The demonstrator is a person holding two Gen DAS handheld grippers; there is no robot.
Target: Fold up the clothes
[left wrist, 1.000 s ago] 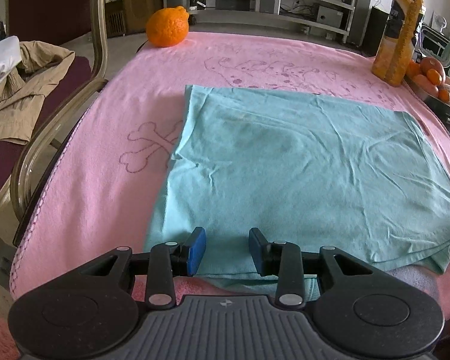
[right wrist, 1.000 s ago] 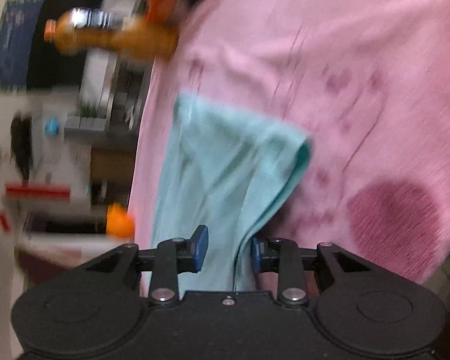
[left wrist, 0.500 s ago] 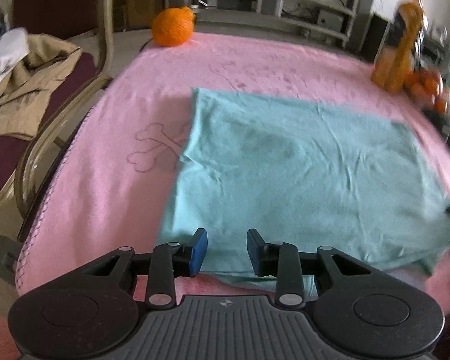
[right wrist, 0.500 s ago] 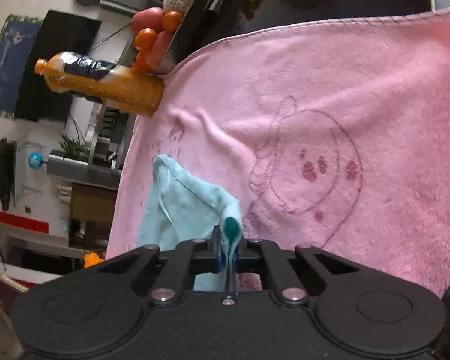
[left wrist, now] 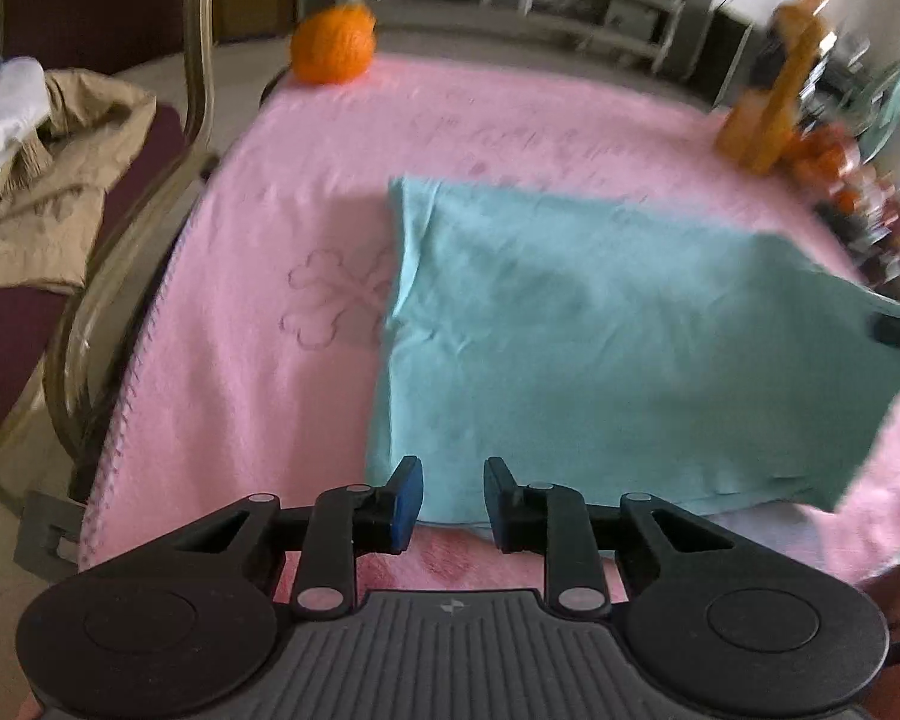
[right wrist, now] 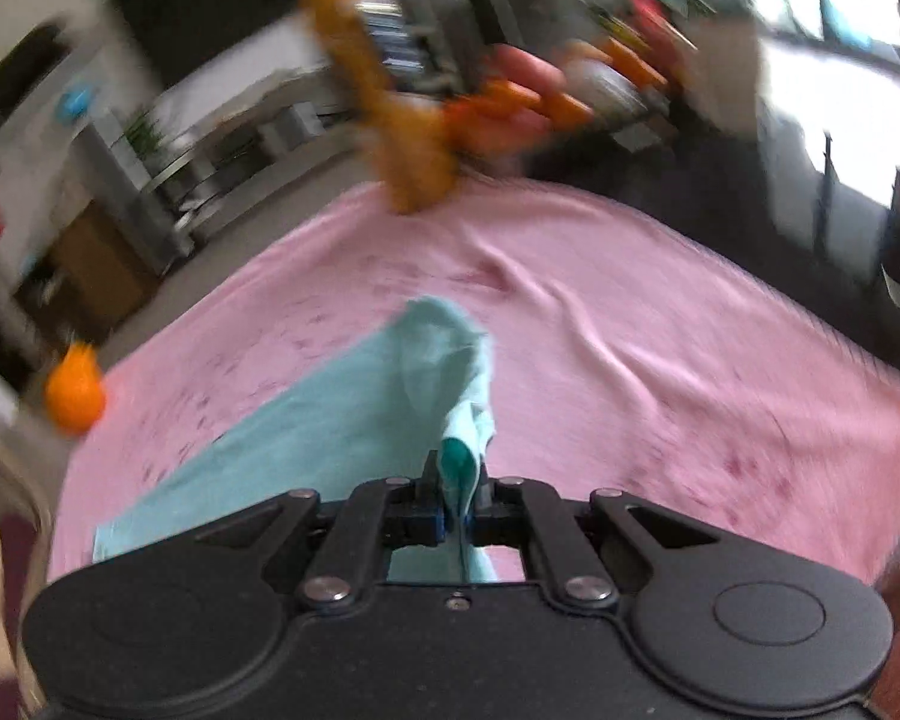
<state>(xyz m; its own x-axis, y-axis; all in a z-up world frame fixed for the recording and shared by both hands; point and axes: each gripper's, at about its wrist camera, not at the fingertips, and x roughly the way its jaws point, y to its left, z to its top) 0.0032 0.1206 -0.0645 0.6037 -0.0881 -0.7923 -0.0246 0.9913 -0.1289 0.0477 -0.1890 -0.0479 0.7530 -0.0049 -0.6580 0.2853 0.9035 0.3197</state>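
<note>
**A:** On the table, largest item first: pink blanket [left wrist: 258,228] covers the whole top. Teal garment [left wrist: 600,348] lies across its middle and right, already doubled by the look of the layered near edge. Left side flat on the blanket; right side lifted off it.

**B:** Who has the lifted side?

**A:** Right gripper [right wrist: 457,519]. Jaws fully closed on a bunched fold of the teal garment [right wrist: 342,420]; cloth hangs slack from the pinch down to the blanket [right wrist: 660,372]. Left gripper [left wrist: 453,498] hovers at the near edge of the cloth, jaws apart by a moderate gap, nothing between them.

**B:** Handling notes?

**A:** Judgement only: thin knit, light, very soft. It sags from the pinch and holds no shape, so it will trail and crease wherever it is carried. Not fragile. Some drag likely against the fuzzy blanket, which may help the flat part stay put.

**B:** Best hold?

**A:** Corners or hems, both layers pinched together; a mid-panel grab would only bunch it. The near-left corner sits just ahead of the open jaws and looks the natural second hold.

**B:** Smaller things nearby?

**A:** Juice bottle [left wrist: 774,96] and a bowl of fruit [left wrist: 840,180] at the far right, blurred. Orange fruit [left wrist: 332,48] at the far left edge. All apart from the cloth.
</note>
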